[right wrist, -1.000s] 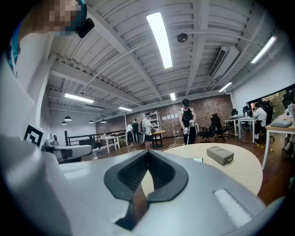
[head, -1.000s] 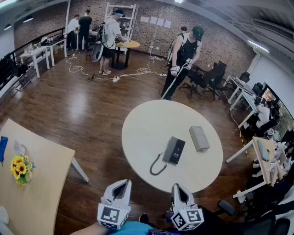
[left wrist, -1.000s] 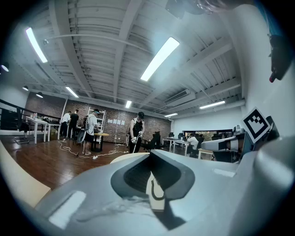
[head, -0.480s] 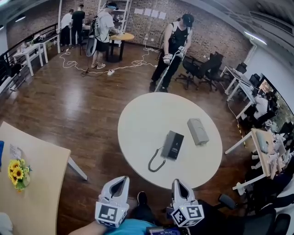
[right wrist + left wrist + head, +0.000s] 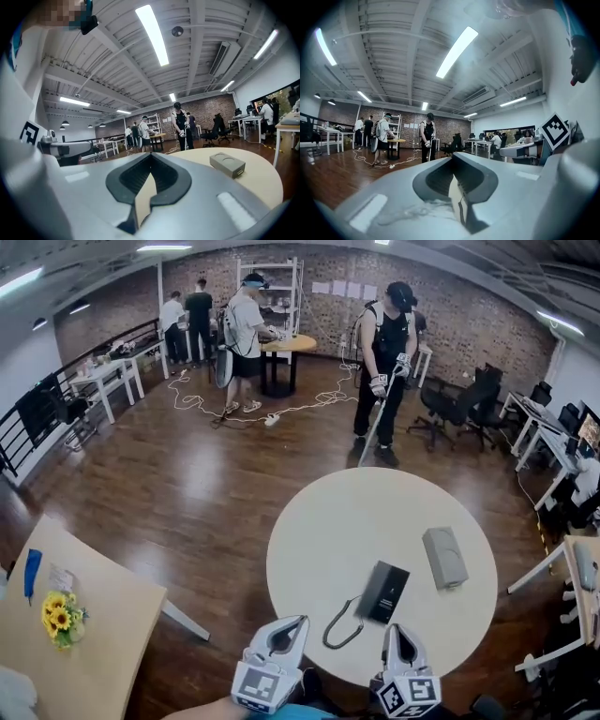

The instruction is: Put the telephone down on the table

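A black telephone (image 5: pixel 385 592) lies flat on the round white table (image 5: pixel 375 512), its coiled cord (image 5: pixel 341 625) trailing toward the near edge. A grey box-shaped unit (image 5: pixel 444 557) sits to its right, and shows as well in the right gripper view (image 5: pixel 227 164). My left gripper (image 5: pixel 287 632) is shut and empty, just off the table's near edge, left of the cord. My right gripper (image 5: pixel 401 636) is also shut and empty, its tip over the near rim right below the telephone. In the gripper views both the left gripper (image 5: pixel 453 157) and right gripper (image 5: pixel 151 157) hold nothing.
A wooden table (image 5: pixel 103 634) with sunflowers (image 5: pixel 59 620) stands at the left. A person with a long stick (image 5: pixel 384 362) stands just beyond the round table. Office chairs (image 5: pixel 450 404) and desks fill the right side. A white cable (image 5: pixel 281 413) lies on the floor far back.
Both grippers have come forward to the round table's near edge, and the whole view has moved with them. The telephone, cord and grey unit lie as before.
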Demonstrator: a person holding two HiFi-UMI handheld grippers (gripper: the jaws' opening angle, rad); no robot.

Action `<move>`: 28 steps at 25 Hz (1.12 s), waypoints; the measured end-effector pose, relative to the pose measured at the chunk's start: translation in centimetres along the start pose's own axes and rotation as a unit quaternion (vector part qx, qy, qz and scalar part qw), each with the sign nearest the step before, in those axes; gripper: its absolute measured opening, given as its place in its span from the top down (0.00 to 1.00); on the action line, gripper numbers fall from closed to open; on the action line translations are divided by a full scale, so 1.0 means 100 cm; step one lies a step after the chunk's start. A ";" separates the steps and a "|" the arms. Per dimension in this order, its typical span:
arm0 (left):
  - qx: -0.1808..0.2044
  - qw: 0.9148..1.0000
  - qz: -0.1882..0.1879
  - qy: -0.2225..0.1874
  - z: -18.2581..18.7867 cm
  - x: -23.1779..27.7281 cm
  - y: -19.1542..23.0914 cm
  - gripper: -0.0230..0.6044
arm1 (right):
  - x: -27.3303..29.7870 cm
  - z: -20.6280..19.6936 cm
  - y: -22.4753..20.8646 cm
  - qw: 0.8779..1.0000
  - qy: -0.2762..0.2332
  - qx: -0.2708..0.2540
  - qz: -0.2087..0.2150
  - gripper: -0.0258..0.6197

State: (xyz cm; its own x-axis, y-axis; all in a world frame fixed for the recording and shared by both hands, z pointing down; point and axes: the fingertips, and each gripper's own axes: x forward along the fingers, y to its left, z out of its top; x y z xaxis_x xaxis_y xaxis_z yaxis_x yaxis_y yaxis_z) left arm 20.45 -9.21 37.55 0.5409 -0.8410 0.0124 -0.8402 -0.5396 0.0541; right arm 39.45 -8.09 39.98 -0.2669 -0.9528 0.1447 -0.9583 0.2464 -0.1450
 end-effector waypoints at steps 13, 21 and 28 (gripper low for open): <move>0.024 0.999 0.005 0.037 -0.035 0.129 -0.011 0.94 | 0.076 -0.022 -0.098 0.999 0.044 0.005 0.019 0.96; 0.025 0.997 0.019 0.074 -0.072 0.174 -0.007 0.94 | 0.117 -0.050 -0.142 0.996 0.079 0.015 0.037 0.83; 0.038 0.994 -0.004 0.101 -0.113 0.195 -0.011 0.94 | 0.141 -0.115 -0.169 0.983 0.167 0.044 0.065 0.70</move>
State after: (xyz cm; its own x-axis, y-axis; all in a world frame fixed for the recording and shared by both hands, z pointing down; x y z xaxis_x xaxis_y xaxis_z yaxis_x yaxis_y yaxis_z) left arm 32.40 -24.54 49.00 0.5380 -0.8154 0.2137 -0.8320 -0.5544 -0.0205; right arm 50.66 -23.68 55.78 -0.4186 -0.7997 0.4304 -0.9055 0.3312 -0.2653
